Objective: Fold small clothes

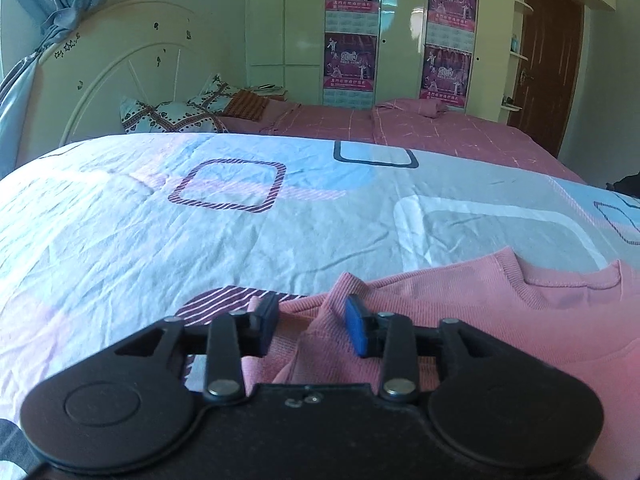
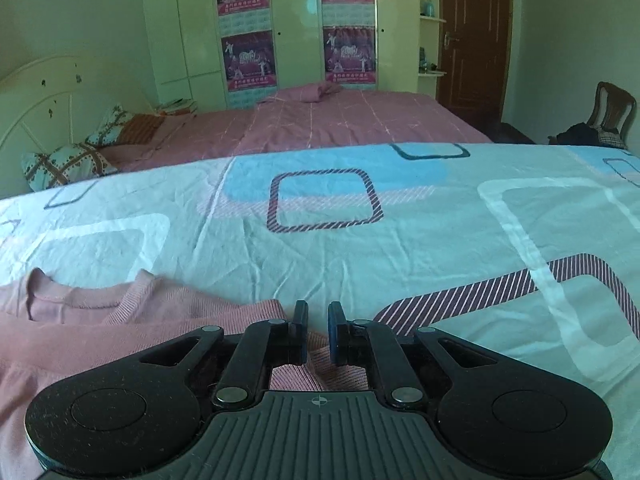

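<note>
pink sweater [image 1: 460, 312]: soft knit cloth, ribbed collar, matt
bedsheet [image 1: 160, 232]: thin printed cotton, creased, matt
left gripper [image 1: 312, 330]: matt black plastic; blue rubbery pads; shiny metal pins
wardrobe [image 2: 188, 32]: glossy smooth panels
door [image 2: 474, 36]: brown wood

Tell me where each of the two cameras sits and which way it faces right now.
Left wrist: on the left hand-held gripper, looking forward and down across the patterned sheet; its blue pads stand apart over a raised fold of the pink sweater.
Right wrist: on the right hand-held gripper, facing the same way; its pads are nearly together at the sweater's edge.
Shared: sweater, sheet, pink bed, postered wardrobe, brown door. No hand or sleeve shows.
</note>
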Motion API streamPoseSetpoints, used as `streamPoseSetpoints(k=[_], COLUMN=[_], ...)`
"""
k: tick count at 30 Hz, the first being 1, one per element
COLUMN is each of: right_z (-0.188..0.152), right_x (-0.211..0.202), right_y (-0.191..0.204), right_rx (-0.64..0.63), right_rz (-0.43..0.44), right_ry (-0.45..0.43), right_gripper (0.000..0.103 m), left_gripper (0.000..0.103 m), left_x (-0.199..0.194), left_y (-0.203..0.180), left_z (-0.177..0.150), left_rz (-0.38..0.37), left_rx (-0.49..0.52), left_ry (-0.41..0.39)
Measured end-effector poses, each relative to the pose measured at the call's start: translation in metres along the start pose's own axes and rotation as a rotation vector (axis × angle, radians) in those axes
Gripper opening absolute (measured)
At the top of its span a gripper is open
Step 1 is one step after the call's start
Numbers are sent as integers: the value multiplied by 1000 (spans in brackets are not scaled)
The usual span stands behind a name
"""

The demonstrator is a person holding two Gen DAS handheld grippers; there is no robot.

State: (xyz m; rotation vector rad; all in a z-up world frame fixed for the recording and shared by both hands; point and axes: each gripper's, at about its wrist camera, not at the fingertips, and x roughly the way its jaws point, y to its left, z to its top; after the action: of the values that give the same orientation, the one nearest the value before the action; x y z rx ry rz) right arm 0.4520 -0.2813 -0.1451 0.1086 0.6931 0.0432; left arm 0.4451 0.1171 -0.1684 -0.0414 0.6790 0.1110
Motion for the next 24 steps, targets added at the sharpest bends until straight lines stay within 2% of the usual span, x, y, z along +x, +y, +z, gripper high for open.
streamPoseSetpoints(k=[1,2,6,9,11,15,19,22,24], right_z=[2,3,2,-1,-6,-24,-44,-59,-67], right_x=[-5,-11,-26,-36,-42,-49,-49,-41,-37], right_y=[1,3,14,25,38,72,89,81,66], right_rx=[6,1,-29,-16,-25,-98,-155,-180,-162], right_rz=[13,23,80,129,159,219,218,157,135], right_ry=[-7,-11,-4,7,9,29,49,72,70], right_gripper=[8,8,12,15,17,33,33,33,33], left_gripper=[62,66,66,67,70,70,71,72,72], left_x=[-5,-12,-40,-61,-70,-72,-60,-58,-60], left_y=[2,3,3,-9,-24,-46,-42,-24,-20], left_z=[1,0,-3,-6,-13,-31,-53,-60,-60], left_rz=[2,-2,-33,-97,-141,-191,-142,-136,-129], left_rx=[-9,-16,-13,10,34,48,61,9,10], left_ry=[-10,-32,-69,-77,-73,-15,56,50,52])
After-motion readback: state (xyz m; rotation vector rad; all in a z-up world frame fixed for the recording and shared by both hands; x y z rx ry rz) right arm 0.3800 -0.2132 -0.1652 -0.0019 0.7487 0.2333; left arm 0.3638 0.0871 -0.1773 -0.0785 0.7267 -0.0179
